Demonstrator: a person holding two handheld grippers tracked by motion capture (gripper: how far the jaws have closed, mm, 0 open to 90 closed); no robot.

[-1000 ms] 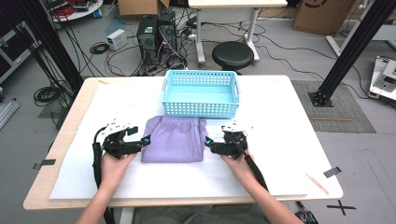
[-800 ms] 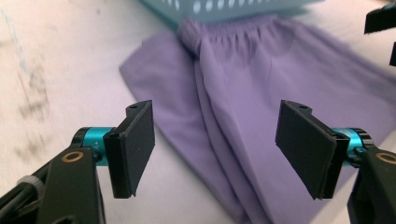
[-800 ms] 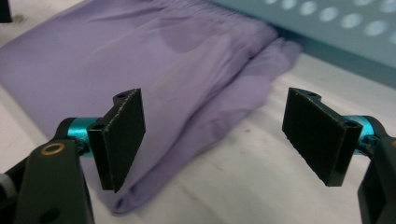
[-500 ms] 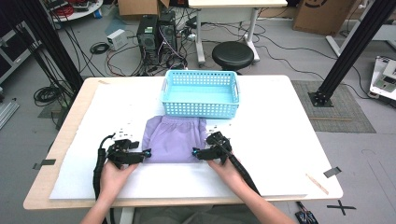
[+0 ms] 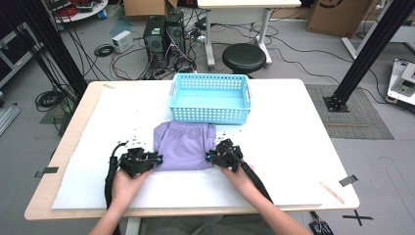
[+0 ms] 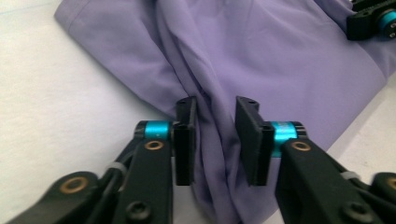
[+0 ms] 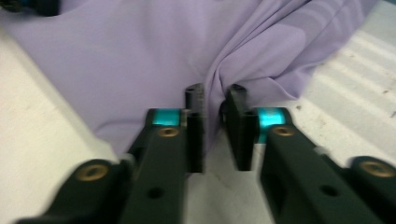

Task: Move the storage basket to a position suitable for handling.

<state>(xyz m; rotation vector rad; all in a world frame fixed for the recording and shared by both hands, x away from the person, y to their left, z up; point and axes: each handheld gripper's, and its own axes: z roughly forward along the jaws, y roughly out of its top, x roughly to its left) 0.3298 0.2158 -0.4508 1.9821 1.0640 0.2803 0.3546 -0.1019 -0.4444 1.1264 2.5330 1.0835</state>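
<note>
Left gripper (image 6: 215, 140) clamped on a gathered ridge of the purple garment (image 5: 186, 145), jaws having just been closing, with a fold of cloth bunched between the pads in the left gripper view. Right gripper (image 7: 215, 128) likewise pinched on a puckered fold at the opposite near corner, jaws just drawn in as well, fabric pulled into radiating creases there. Seen from the high view, left gripper (image 5: 155, 159) at the garment's near-left corner and right gripper (image 5: 211, 156) at its near-right corner, each hand behind its own tool, both level with the near edge.

Garment lying flat on the white table cover (image 5: 293, 147), its long axis running roughly left to right between the two grips, far edge with the waistband just beside the front wall of the turquoise basket (image 5: 210, 113). Basket straight ahead of both grippers, beyond the cloth, centred between them; neither hand clearly nearer. Likely next: a lift or a fold of the near edge away toward the basket, judged from the matched corner grips.

Hard to make out: how many layers each pinch has caught, whether the lower layer is included, and the exact shape of the garment under its folds
</note>
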